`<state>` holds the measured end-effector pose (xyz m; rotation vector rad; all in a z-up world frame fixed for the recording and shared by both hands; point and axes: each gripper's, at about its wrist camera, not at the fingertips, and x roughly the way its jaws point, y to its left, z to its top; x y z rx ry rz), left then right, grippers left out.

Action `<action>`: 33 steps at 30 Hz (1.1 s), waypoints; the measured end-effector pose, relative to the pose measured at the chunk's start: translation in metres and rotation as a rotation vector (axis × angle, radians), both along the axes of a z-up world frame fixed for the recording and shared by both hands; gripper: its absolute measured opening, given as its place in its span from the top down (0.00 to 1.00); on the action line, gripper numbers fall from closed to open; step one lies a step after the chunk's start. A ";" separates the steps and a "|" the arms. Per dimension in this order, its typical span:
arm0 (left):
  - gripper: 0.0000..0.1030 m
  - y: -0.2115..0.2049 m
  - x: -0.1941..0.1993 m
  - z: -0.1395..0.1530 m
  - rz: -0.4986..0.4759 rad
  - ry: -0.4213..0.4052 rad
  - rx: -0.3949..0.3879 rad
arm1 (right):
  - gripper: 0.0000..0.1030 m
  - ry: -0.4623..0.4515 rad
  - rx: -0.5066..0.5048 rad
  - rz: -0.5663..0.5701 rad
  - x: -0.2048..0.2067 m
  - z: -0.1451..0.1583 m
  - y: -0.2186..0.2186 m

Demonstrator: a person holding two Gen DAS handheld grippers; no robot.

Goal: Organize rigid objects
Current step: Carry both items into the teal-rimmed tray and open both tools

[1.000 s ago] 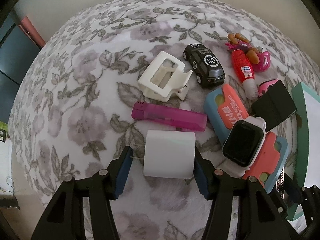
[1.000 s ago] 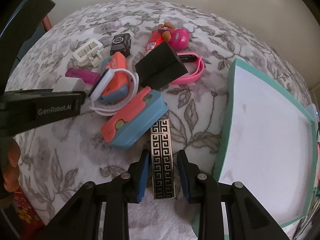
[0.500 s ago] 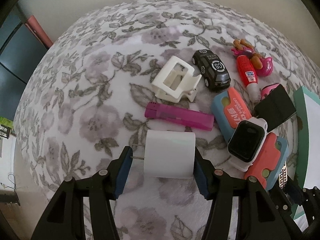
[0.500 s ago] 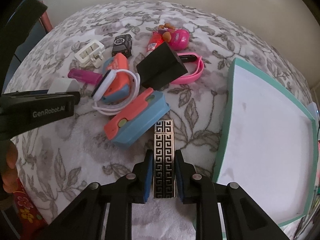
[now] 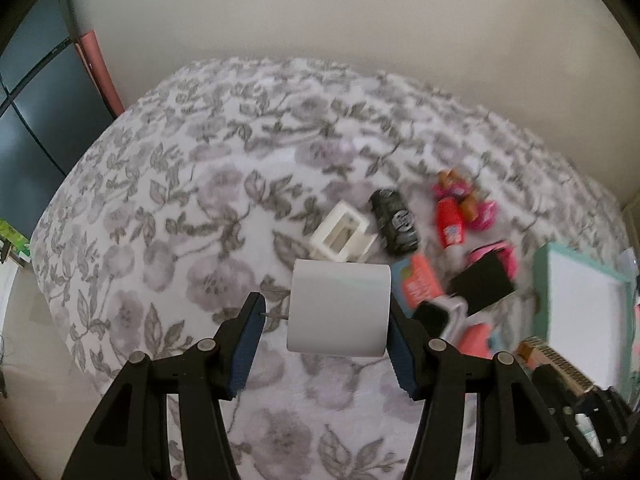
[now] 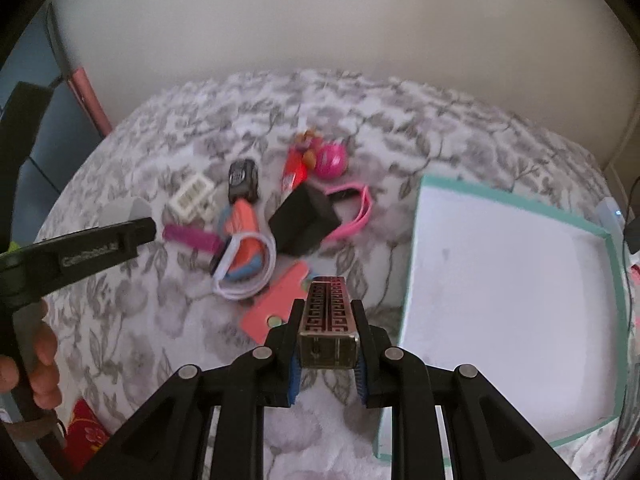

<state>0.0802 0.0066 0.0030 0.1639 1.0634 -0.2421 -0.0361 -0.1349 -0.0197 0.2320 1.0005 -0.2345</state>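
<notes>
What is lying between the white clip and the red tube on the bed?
In the left wrist view, the black toy car lies between the white clip and the red tube.

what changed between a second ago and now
Both tools rose off the bedspread with their loads. The right tool, whose jaws have just been closing, clamped the patterned lighter and lifted it. The left tool raised the white charger it already held, prongs against its left pad. The car, pink stick, watch, black box and tray stayed put.
</notes>
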 end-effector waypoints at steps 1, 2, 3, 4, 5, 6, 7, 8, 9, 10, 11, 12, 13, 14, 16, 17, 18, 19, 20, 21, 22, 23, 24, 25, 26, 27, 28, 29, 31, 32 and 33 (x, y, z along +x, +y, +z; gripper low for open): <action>0.42 -0.003 -0.002 0.005 -0.007 -0.005 -0.009 | 0.79 -0.006 -0.003 -0.005 -0.001 0.002 -0.001; 0.42 -0.009 -0.004 0.011 -0.020 -0.007 -0.023 | 0.79 -0.010 -0.006 -0.011 -0.001 0.003 -0.002; 0.42 -0.012 -0.004 0.014 -0.031 -0.007 -0.031 | 0.79 -0.014 0.001 -0.017 -0.001 0.004 -0.004; 0.42 -0.018 -0.006 0.018 -0.047 -0.008 -0.037 | 0.79 -0.017 0.008 -0.027 -0.002 0.005 -0.007; 0.42 -0.027 -0.010 0.023 -0.070 -0.012 -0.040 | 0.79 -0.020 0.014 -0.041 -0.003 0.005 -0.011; 0.42 -0.034 -0.013 0.025 -0.086 -0.016 -0.038 | 0.79 -0.024 0.015 -0.060 -0.005 0.005 -0.016; 0.42 -0.044 -0.017 0.028 -0.107 -0.019 -0.035 | 0.79 -0.027 0.015 -0.076 -0.007 0.005 -0.021; 0.42 -0.051 -0.019 0.030 -0.122 -0.020 -0.034 | 0.79 -0.029 0.018 -0.101 -0.009 0.006 -0.029; 0.42 -0.060 -0.022 0.031 -0.138 -0.019 -0.036 | 0.79 -0.029 0.012 -0.122 -0.011 0.006 -0.035; 0.42 -0.068 -0.025 0.033 -0.155 -0.018 -0.038 | 0.79 -0.025 0.004 -0.146 -0.011 0.005 -0.043; 0.42 -0.080 -0.029 0.034 -0.182 -0.017 -0.040 | 0.79 -0.022 0.007 -0.173 -0.013 0.004 -0.051; 0.42 -0.088 -0.032 0.034 -0.199 -0.018 -0.040 | 0.79 -0.021 0.023 -0.202 -0.016 0.002 -0.061; 0.42 -0.098 -0.036 0.034 -0.221 -0.019 -0.038 | 0.79 -0.020 0.040 -0.227 -0.018 0.001 -0.069; 0.42 -0.109 -0.040 0.034 -0.243 -0.019 -0.033 | 0.79 -0.021 0.058 -0.255 -0.021 0.000 -0.078; 0.42 -0.128 -0.048 0.032 -0.280 -0.015 -0.032 | 0.79 -0.029 0.078 -0.305 -0.028 0.000 -0.095; 0.42 -0.138 -0.052 0.030 -0.302 -0.009 -0.035 | 0.79 -0.033 0.080 -0.324 -0.031 0.001 -0.101; 0.42 -0.147 -0.055 0.028 -0.320 -0.001 -0.035 | 0.79 -0.037 0.078 -0.344 -0.035 0.001 -0.108; 0.42 -0.156 -0.058 0.024 -0.335 0.006 -0.033 | 0.79 -0.040 0.074 -0.361 -0.038 0.001 -0.114; 0.42 -0.165 -0.060 0.021 -0.350 0.011 -0.028 | 0.79 -0.041 0.068 -0.383 -0.040 0.001 -0.121; 0.42 -0.173 -0.062 0.017 -0.361 0.015 -0.024 | 0.79 -0.037 0.059 -0.410 -0.044 0.000 -0.129; 0.42 -0.180 -0.064 0.013 -0.371 0.020 -0.020 | 0.79 -0.032 0.053 -0.430 -0.046 -0.001 -0.135; 0.42 -0.188 -0.066 0.009 -0.386 0.025 -0.018 | 0.79 -0.016 0.019 -0.465 -0.049 -0.002 -0.142; 0.42 -0.196 -0.068 0.004 -0.402 0.029 -0.018 | 0.79 -0.003 -0.014 -0.484 -0.051 -0.002 -0.146; 0.42 -0.203 -0.071 0.000 -0.419 0.029 -0.017 | 0.79 0.003 -0.038 -0.503 -0.053 -0.001 -0.151; 0.42 -0.211 -0.074 -0.005 -0.437 0.024 -0.009 | 0.78 0.001 -0.047 -0.523 -0.056 -0.001 -0.157; 0.42 -0.217 -0.076 -0.010 -0.446 0.018 0.002 | 0.78 -0.003 -0.055 -0.546 -0.059 -0.001 -0.164; 0.42 -0.222 -0.078 -0.015 -0.451 0.016 0.010 | 0.78 0.000 -0.069 -0.562 -0.060 -0.002 -0.168; 0.42 -0.227 -0.078 -0.020 -0.456 0.017 0.014 | 0.78 0.005 -0.088 -0.579 -0.062 -0.003 -0.173; 0.42 -0.233 -0.078 -0.030 -0.463 0.028 0.015 | 0.78 0.009 -0.095 -0.598 -0.064 -0.006 -0.180; 0.42 -0.235 -0.078 -0.033 -0.466 0.031 0.015 | 0.78 0.017 -0.095 -0.605 -0.063 -0.009 -0.184; 0.42 -0.237 -0.078 -0.036 -0.469 0.033 0.016 | 0.78 0.030 -0.097 -0.608 -0.063 -0.012 -0.187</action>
